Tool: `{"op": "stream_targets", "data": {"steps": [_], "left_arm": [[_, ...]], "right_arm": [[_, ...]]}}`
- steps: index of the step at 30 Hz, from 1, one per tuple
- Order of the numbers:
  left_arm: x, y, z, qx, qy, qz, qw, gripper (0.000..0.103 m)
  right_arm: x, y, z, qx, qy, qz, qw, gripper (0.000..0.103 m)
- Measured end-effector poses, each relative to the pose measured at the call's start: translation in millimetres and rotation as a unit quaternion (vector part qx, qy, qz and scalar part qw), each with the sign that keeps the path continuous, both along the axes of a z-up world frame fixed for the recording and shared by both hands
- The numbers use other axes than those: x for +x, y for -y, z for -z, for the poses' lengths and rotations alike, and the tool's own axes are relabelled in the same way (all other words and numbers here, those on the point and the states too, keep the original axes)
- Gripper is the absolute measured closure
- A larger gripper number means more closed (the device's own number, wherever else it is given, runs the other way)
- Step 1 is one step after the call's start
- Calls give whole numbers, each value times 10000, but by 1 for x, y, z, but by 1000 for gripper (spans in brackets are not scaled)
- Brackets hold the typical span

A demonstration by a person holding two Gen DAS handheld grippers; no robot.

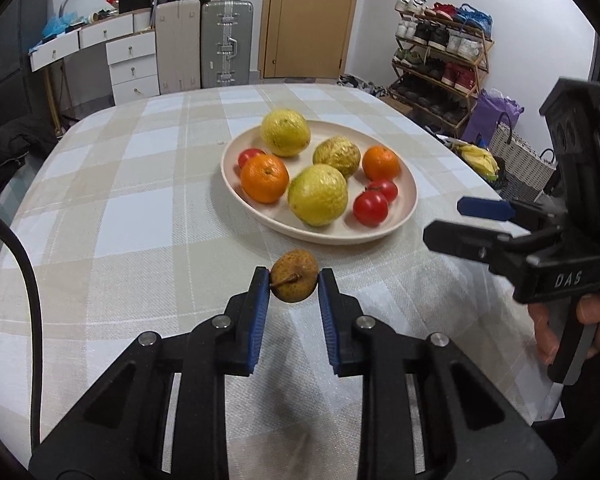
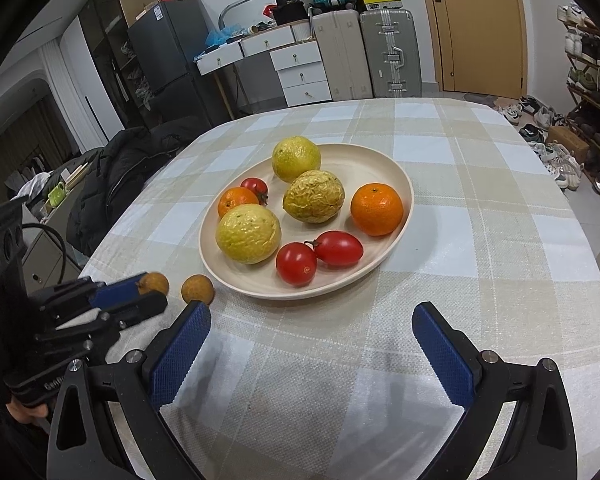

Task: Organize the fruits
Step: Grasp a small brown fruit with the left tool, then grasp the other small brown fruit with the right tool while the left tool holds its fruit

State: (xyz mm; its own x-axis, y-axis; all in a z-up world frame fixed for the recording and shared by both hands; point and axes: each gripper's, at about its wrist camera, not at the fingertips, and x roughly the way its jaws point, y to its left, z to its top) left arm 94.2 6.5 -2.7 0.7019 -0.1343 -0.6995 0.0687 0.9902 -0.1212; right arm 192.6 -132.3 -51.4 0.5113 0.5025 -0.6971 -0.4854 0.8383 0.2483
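While the left gripper point(image 1: 294, 280) is clamping its blue ribbed pads point(image 1: 260, 312) on a small brown round fruit with a short stem point(image 1: 294, 276), that fruit is sitting just above the checked beige-and-white tablecloth point(image 1: 120, 220), a little short of the pale pink oval plate point(image 1: 312, 236). In the right wrist view a second small brown round fruit point(image 2: 197, 289) is lying on the cloth beside the plate's near-left rim. The right gripper point(image 2: 312, 344) is hovering with its jaws wide apart and nothing between them.

The step in hand looks like carrying the held fruit onto the plate. The grip is sitting across the fruit's widest part, which seems sound; squeezing harder is probably risking a cracked skin. The plate is already holding three wrinkled yellow-green round fruits point(image 1: 318, 195), two oranges point(image 1: 265, 178) and small red tomatoes point(image 1: 371, 209), so the bare patch along the near rim is likely offering the safest landing. Lifting clear of the rim, then lowering until the fruit is touching the plate before releasing, should be keeping it from rolling.
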Motion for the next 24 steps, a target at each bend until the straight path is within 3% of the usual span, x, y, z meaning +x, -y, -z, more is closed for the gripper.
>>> {"op": "stream_targets", "data": {"steps": [18,24], "left_arm": [[-8,-33,-18,-138,351,-461,9982,81],[-8,-47,-19,-200,363,-651,9970,81]], "right_arm": [[-13,-34,11,-305,-165,-374,9987,1],[-21,-57,12,-416,-209,-726,9963,20]]}}
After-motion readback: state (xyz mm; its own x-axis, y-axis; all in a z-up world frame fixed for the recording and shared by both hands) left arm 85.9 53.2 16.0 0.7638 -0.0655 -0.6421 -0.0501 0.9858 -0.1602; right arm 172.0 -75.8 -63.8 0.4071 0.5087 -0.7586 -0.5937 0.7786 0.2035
